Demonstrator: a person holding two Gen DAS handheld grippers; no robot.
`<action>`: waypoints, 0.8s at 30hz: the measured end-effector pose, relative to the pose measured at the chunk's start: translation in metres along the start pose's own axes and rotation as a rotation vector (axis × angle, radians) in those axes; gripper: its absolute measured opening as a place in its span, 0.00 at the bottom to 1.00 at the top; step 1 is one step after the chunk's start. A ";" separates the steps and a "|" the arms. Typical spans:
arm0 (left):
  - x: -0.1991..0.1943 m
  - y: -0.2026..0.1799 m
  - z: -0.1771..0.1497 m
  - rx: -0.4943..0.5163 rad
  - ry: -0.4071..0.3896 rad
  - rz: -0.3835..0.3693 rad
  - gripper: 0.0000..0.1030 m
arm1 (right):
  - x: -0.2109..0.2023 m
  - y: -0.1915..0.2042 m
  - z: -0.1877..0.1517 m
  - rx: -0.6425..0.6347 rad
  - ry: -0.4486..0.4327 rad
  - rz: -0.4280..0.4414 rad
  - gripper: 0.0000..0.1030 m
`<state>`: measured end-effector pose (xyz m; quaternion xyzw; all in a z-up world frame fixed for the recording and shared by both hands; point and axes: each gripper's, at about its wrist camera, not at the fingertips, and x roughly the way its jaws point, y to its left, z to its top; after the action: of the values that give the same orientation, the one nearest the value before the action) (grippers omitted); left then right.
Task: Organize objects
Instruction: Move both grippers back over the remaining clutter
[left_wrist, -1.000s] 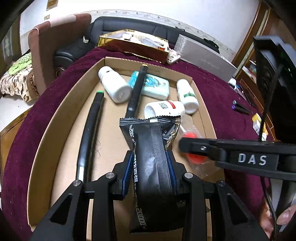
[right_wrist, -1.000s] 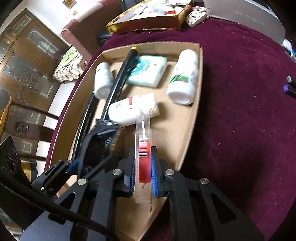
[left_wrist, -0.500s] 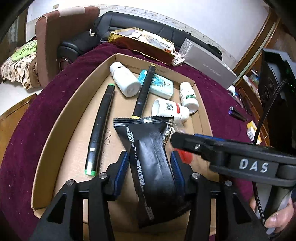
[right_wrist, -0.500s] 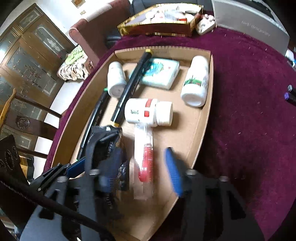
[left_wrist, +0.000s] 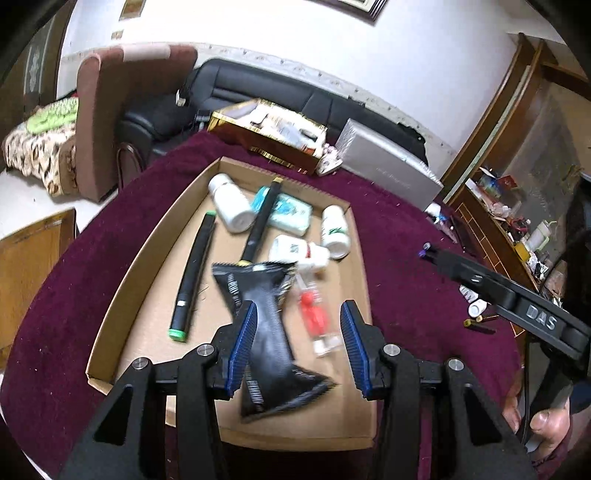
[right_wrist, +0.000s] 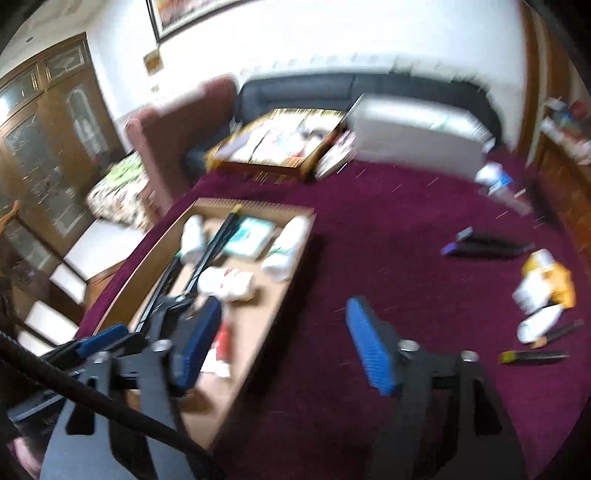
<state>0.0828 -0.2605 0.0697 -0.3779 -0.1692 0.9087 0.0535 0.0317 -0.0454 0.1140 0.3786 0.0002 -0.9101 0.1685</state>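
Note:
A black foil pouch (left_wrist: 266, 332) lies flat in the cardboard tray (left_wrist: 125, 295), just under my left gripper (left_wrist: 298, 347). That gripper hangs open above it, and only its left pad is near the pouch. Beside the pouch lies a clear packet with a red item (left_wrist: 314, 314). The right gripper (right_wrist: 282, 347) hovers over the tray's (right_wrist: 295, 258) right rim and the cloth. Its jaws are opening and nothing is between them. The red packet (right_wrist: 223, 343) shows behind its left finger.
The tray also holds three white bottles (left_wrist: 232, 206), two black markers (left_wrist: 192, 280) and a teal packet (left_wrist: 291, 214). On the maroon cloth to the right lie purple-capped markers (right_wrist: 480, 247), a yellow packet (right_wrist: 546, 284) and a pen (right_wrist: 532, 356). A gold box (left_wrist: 266, 133) and a grey box (left_wrist: 391, 173) stand at the back.
My left gripper let go of the black pouch and drew up and back. The right gripper released the red packet into the tray, opened wide, rose and swung right over the cloth.

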 end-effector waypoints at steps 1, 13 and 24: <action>-0.002 -0.005 0.000 0.009 -0.012 0.006 0.40 | -0.011 -0.004 -0.002 -0.009 -0.043 -0.042 0.79; -0.028 -0.070 -0.016 0.147 -0.105 0.035 0.41 | -0.046 -0.049 -0.029 -0.084 -0.132 -0.406 0.79; 0.001 -0.133 -0.032 0.281 -0.030 0.020 0.43 | -0.060 -0.116 -0.043 0.045 -0.125 -0.425 0.79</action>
<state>0.1004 -0.1274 0.0943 -0.3548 -0.0371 0.9294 0.0945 0.0652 0.0881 0.1102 0.3164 0.0489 -0.9467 -0.0360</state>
